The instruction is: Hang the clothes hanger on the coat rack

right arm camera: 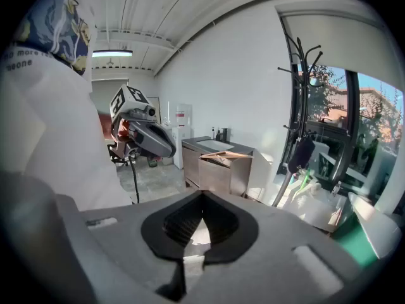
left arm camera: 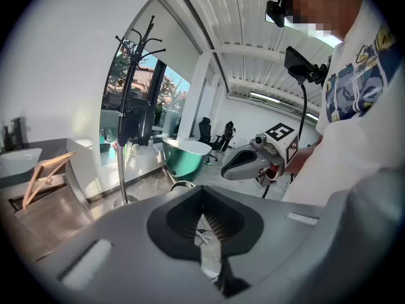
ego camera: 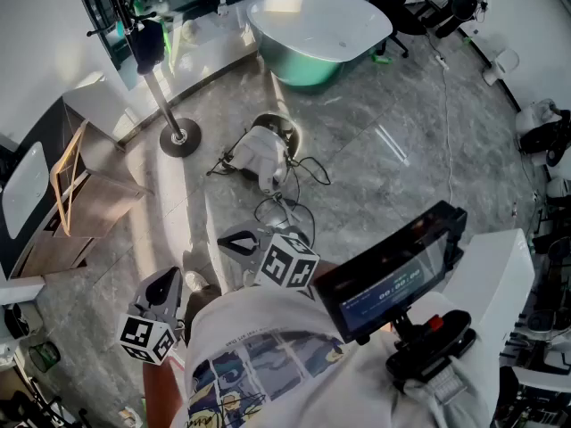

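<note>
In the head view, the wooden clothes hanger point(ego camera: 64, 185) leans on the brown cabinet point(ego camera: 98, 205) at the left. It is well apart from our left gripper point(ego camera: 165, 288) and right gripper point(ego camera: 236, 242), which sit low by our body. The coat rack point(ego camera: 161, 101) stands beyond it on the floor. In the left gripper view, the jaws are pressed together with nothing between them. The right gripper view shows the same: closed and empty. We judge the hanger light, stiff and smooth, so we would pinch one sloping arm near the top, leaving the top free for a peg.
</note>
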A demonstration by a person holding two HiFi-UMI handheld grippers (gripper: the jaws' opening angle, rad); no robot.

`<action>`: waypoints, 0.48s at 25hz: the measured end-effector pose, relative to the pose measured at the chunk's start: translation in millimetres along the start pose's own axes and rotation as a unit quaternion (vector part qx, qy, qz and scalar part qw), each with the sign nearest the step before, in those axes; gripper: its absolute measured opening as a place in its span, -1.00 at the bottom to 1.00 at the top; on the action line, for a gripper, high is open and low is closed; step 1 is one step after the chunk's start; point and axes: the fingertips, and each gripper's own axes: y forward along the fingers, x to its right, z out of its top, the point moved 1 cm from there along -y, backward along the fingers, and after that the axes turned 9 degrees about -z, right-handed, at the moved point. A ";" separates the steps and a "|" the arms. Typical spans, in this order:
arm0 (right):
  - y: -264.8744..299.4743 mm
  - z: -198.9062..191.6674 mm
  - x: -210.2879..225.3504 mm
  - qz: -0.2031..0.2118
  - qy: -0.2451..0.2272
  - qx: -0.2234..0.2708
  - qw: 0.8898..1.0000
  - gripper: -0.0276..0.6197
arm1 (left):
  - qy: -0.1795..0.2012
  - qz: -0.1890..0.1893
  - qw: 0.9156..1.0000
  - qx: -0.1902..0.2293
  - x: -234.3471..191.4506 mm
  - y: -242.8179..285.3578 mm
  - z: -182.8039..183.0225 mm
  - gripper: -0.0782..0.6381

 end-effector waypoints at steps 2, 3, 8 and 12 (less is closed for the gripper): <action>-1.5 2.6 1.0 0.002 -0.001 0.002 1.000 -0.91 | -0.002 0.005 1.000 0.000 0.3 -1.6 1.2 -0.78; -2.0 3.7 1.2 0.003 -0.001 0.002 1.000 -0.91 | -0.002 0.007 1.000 0.000 0.4 -2.4 1.6 -0.78; -1.6 4.9 -1.2 0.020 -0.005 0.003 1.000 -0.91 | -0.005 0.020 1.000 -0.001 2.1 -5.6 0.1 -0.78; -5.7 5.9 -5.2 0.054 -0.001 0.002 0.999 -0.91 | -0.007 0.038 0.999 -0.001 8.8 -7.5 1.5 -0.78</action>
